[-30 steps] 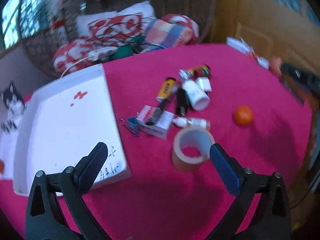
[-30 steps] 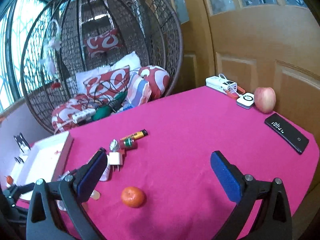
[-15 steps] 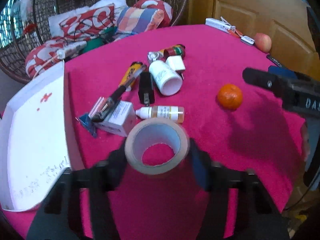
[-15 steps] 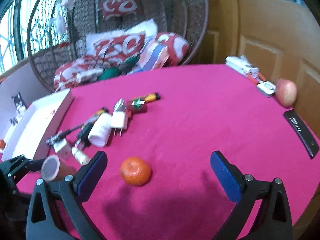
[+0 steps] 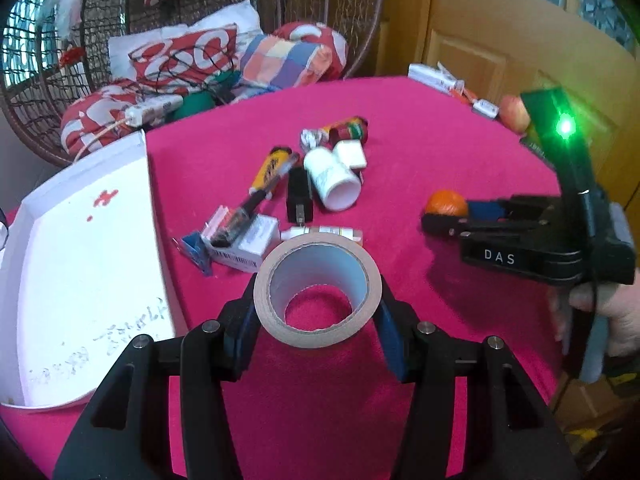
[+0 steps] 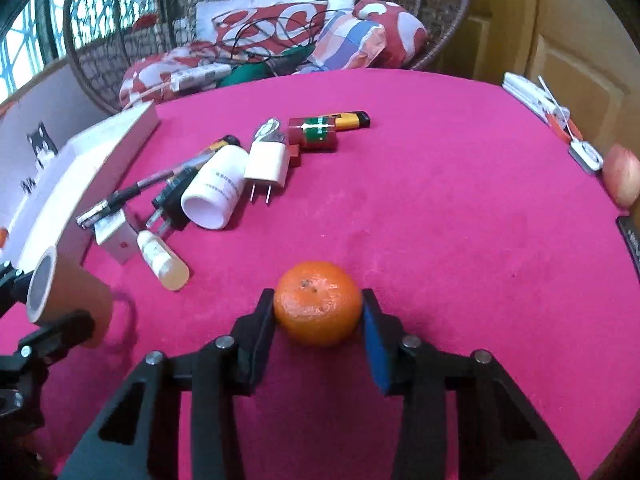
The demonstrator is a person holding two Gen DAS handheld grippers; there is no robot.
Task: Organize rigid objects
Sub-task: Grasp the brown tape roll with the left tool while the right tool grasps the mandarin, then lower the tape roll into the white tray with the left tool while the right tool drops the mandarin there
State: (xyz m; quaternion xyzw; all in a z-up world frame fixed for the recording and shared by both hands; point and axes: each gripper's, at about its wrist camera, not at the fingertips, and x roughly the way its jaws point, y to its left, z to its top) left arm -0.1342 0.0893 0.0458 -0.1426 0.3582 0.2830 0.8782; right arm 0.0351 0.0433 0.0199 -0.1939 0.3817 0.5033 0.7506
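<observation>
Item: tape roll [image 5: 316,290], sitting clamped between the pads of the left gripper [image 5: 317,312], low over the red table [image 5: 400,128], with the white tray [image 5: 80,248] lying at its nine o'clock.

Item: orange [image 6: 318,307], resting on the table, being squeezed on both flanks by the right gripper [image 6: 319,316].

Hazards: the orange, being round, is likely slipping forward out of the flat pads on lifting; the roll, pinched across its hollow body, may be deforming or twisting.

Pose: both grippers are pointing toward twelve o'clock, tilted down; the right one is reaching in from three o'clock of the roll.
</observation>
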